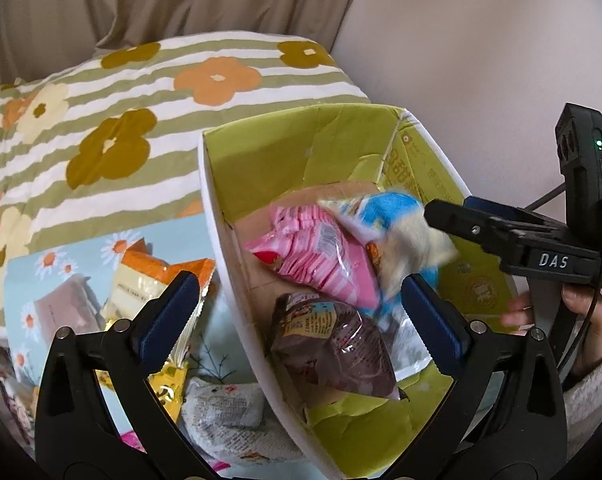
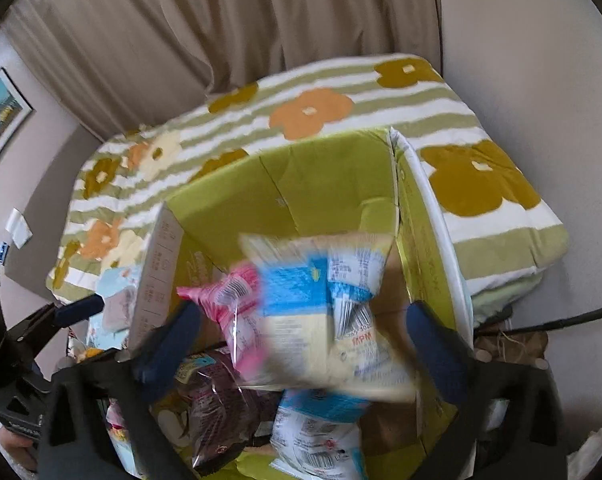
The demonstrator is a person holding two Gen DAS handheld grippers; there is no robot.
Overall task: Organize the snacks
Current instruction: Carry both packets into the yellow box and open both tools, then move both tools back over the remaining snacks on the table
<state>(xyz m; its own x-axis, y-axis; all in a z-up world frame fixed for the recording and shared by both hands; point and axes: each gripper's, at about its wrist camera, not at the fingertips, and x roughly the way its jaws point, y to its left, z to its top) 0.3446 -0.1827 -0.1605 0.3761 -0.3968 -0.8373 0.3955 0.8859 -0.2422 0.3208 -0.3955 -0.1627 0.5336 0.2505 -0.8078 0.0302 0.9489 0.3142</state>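
Dropping into the lime-green cardboard box [image 2: 301,176], a blue-and-cream crinkly plastic snack packet [image 2: 321,312] shows blurred between the wide-open jaws of the right gripper [image 2: 301,336], which press on nothing. The left gripper [image 1: 297,312] hangs with its jaws spread wide and empty over the box rim. Inside the box lie a pink striped foil pouch [image 1: 321,256] and a brown glossy bag [image 1: 337,348]. More packets, an orange-and-cream one [image 1: 149,276] among them, wait outside on the daisy-print cloth [image 1: 29,280]. Such bags look light, soft, slippery and crushable; pinching a flat sealed edge should hold best.
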